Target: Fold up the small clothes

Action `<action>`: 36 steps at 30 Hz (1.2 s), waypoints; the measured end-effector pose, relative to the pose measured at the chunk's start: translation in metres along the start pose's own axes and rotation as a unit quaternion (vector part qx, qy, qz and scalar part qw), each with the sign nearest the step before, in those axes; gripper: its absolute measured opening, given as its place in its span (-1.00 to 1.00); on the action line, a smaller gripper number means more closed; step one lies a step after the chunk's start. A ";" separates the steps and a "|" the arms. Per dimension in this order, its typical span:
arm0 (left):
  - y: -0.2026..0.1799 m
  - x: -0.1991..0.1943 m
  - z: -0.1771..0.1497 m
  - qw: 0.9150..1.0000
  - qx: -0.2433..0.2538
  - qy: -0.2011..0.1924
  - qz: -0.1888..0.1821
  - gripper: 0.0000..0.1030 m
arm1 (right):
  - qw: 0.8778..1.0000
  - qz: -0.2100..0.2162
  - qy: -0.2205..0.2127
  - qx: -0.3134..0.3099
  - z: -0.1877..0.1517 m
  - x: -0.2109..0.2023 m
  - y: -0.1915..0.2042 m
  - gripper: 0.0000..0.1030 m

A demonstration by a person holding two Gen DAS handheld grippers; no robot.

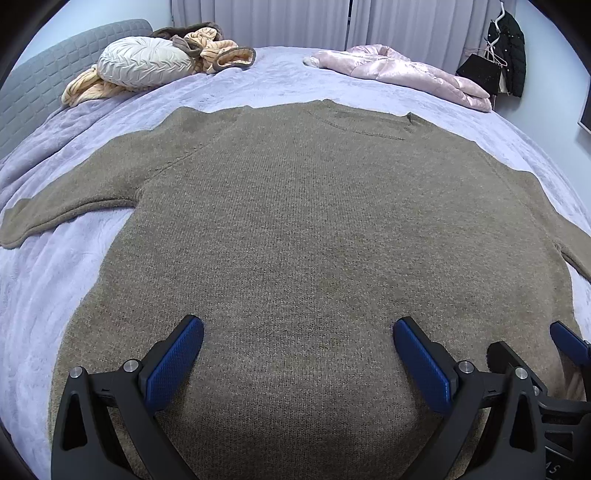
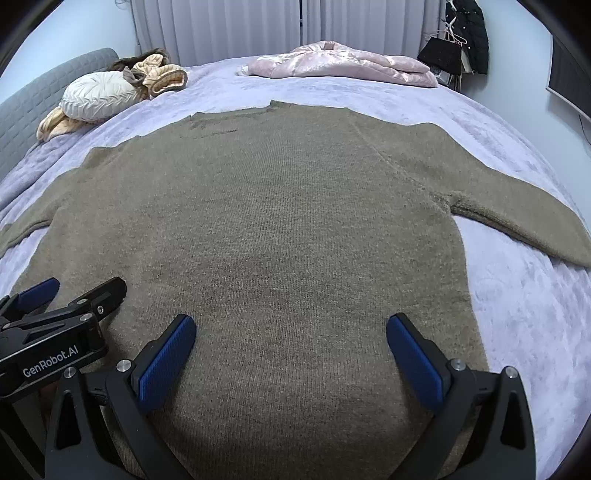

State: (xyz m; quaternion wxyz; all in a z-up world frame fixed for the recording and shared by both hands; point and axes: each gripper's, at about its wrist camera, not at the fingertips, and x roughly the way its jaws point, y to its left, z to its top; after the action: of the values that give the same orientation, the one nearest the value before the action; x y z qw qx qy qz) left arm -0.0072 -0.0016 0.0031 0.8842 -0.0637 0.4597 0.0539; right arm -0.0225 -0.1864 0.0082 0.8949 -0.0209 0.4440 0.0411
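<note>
Brown knit sweater spread flat on lavender bed blanket, sleeves out sideways. Left gripper over its lower part, jaws wide, nothing between. Pink jacket beyond.

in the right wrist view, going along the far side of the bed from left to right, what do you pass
grey headboard → round cream pillow → peach and brown knit bundle → pink padded jacket → black bag → dark hanging coat

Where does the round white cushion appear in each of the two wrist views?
Left wrist view: round white cushion at upper left, by the grey headboard.
Right wrist view: upper left too, but smaller.
Shared landmark: the pink jacket at the far edge of the bed.
</note>
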 end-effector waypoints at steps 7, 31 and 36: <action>0.001 -0.002 -0.008 1.000 0.002 -0.005 -0.002 1.00 | 1.000 -0.003 -0.003 0.001 0.000 -0.001 0.001 1.00; 0.000 0.004 -0.001 1.000 0.011 0.025 0.003 1.00 | 0.998 -0.032 0.059 0.004 0.009 -0.001 0.008 1.00; 0.000 0.004 0.002 0.999 0.013 0.033 0.004 1.00 | 0.998 -0.026 0.052 0.003 0.007 -0.002 0.007 1.00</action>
State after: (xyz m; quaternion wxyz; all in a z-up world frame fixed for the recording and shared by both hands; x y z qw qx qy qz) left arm -0.0036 -0.0015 0.0006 0.8692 -0.0524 0.4892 0.0496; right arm -0.0189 -0.1788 0.0143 0.8716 -0.0315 0.4890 0.0154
